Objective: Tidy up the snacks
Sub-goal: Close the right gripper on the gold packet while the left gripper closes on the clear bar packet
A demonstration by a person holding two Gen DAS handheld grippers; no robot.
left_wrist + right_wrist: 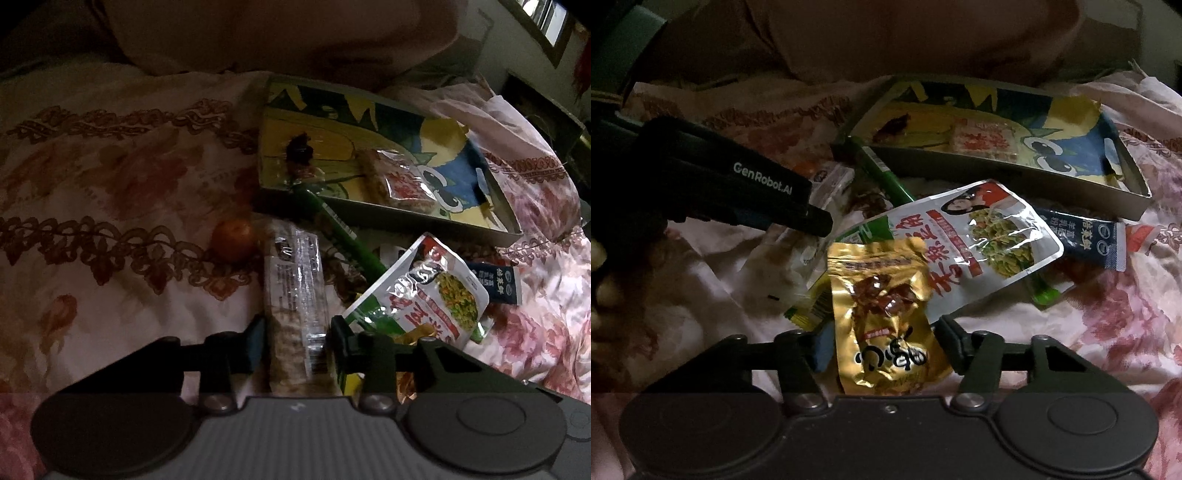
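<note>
- My left gripper (293,341) squeezes the long clear-wrapped cracker pack (293,295) lying on the flowery pink bedspread (110,184).
- My right gripper (882,343) squeezes the shiny gold snack pouch (882,314).
- Slippery wrappers could slide out before reaching the colourful metal tray (509,236).

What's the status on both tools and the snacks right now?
Left tool closed on clear-wrapped bar. Right tool closing around gold pouch. Tray holds two snacks. Red-white pouch overlaps gold pouch's top.
</note>
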